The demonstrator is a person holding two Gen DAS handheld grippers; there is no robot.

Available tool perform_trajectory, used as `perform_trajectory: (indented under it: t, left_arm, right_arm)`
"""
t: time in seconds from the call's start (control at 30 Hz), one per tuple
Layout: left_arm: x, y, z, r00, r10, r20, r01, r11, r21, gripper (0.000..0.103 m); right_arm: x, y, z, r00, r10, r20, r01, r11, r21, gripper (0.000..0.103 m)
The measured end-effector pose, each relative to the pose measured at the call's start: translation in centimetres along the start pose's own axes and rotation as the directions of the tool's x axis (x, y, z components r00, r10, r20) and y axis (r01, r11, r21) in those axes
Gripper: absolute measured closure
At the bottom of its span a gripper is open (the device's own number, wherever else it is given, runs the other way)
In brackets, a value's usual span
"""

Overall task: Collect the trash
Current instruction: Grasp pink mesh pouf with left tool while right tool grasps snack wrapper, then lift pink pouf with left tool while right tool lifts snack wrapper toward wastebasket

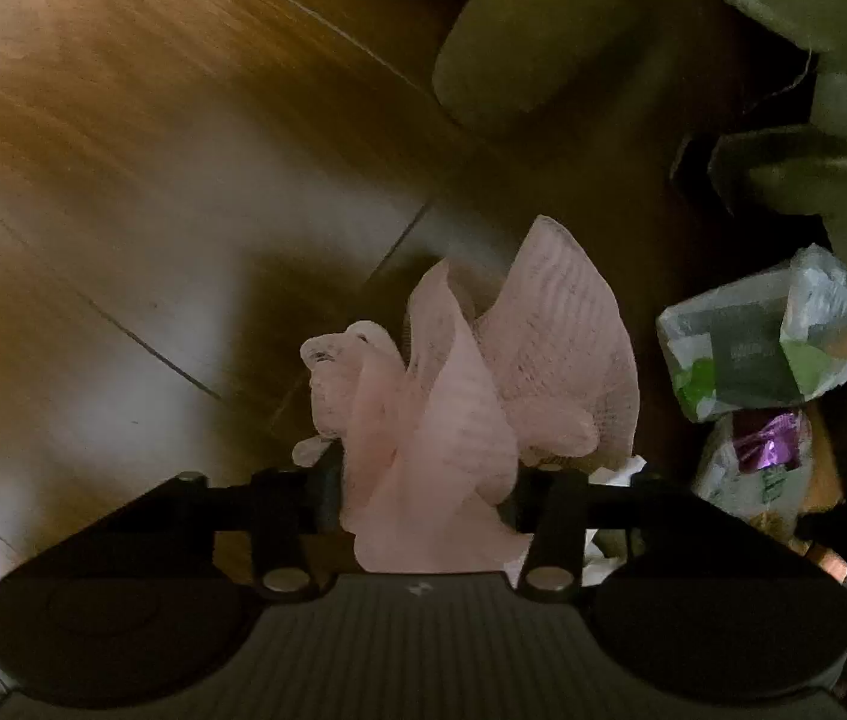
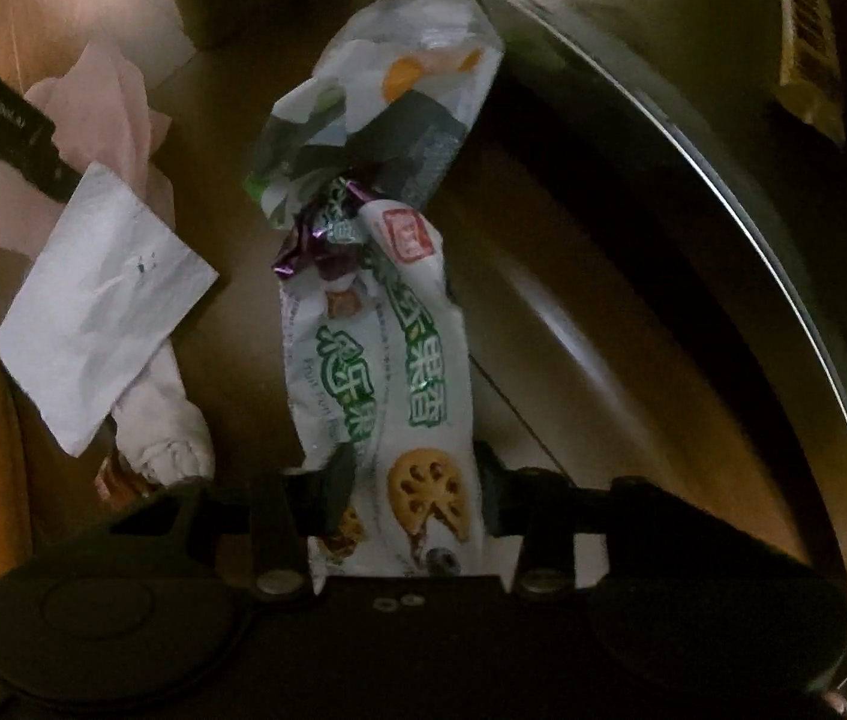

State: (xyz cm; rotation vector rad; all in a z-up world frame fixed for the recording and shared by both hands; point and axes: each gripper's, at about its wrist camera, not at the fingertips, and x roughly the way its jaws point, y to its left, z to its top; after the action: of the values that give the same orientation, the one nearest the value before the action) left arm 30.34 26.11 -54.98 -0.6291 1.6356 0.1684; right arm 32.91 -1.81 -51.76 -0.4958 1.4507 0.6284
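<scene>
You are looking down on a wooden floor (image 1: 123, 150) running in long planks under patchy light. A pale green upholstered seat (image 1: 519, 42) is sitting over it at upper right, with a frayed thread (image 1: 795, 81) hanging from its edge.

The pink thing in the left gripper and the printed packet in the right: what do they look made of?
Pink foam net: looks like soft matte foam mesh; ribbed lattice, holds flared folds, clamped in the left gripper. Snack wrapper: thin glossy plastic film, probably; creased, shiny highlights, printed lotus-root slices, pinched in the right gripper. The purple scrap beside it glints like metallised foil.
</scene>
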Motion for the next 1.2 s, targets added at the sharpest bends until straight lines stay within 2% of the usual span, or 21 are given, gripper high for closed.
perform_trajectory:
  t: [0.03,0.2,0.33,0.57,0.7,0.93,1.07,1.2]
  left_arm:
    - [-0.2,0.1,-0.3,1.000,0.002,0.005,-0.002,1.000,-0.004,0.062]
    - [-1.6,-0.4,-1.8,0.998,0.041,0.047,-0.040,0.999,-0.017,0.069]
    - [-4.5,0.3,-2.6,0.993,0.027,0.116,-0.022,0.999,-0.045,0.070]
    - [-10.8,0.1,-5.0,0.980,0.014,0.196,-0.003,0.998,-0.058,0.071]
    - [-15.3,-0.6,-6.2,0.968,-0.015,0.250,0.022,0.999,-0.025,0.071]
    - [-24.0,-3.0,-9.6,0.929,-0.091,0.359,0.082,0.996,0.039,0.071]
    - [-29.7,-4.6,-11.5,0.896,-0.121,0.426,0.089,0.992,0.093,0.071]
    - [-35.2,-6.4,-13.8,0.857,-0.147,0.494,0.086,0.986,0.144,0.071]
  right_arm:
    - [0.1,0.1,0.0,1.000,-0.010,-0.007,0.010,1.000,-0.003,0.101]
    - [-1.1,0.9,-0.5,0.999,-0.041,0.014,0.041,0.999,-0.015,0.102]
    - [-3.5,1.5,-1.5,0.997,-0.057,0.054,0.058,0.998,-0.007,0.102]
    - [-10.0,1.8,-2.9,0.987,-0.070,0.142,0.068,0.997,0.023,0.102]
    - [-15.0,2.0,-3.5,0.975,-0.070,0.211,0.064,0.997,0.036,0.102]
    - [-24.7,2.8,-5.2,0.929,-0.085,0.359,0.069,0.996,0.057,0.102]
    - [-30.6,3.2,-6.6,0.888,-0.112,0.446,0.084,0.993,0.082,0.102]
    - [-35.0,4.3,-8.2,0.845,-0.139,0.516,0.090,0.989,0.119,0.102]
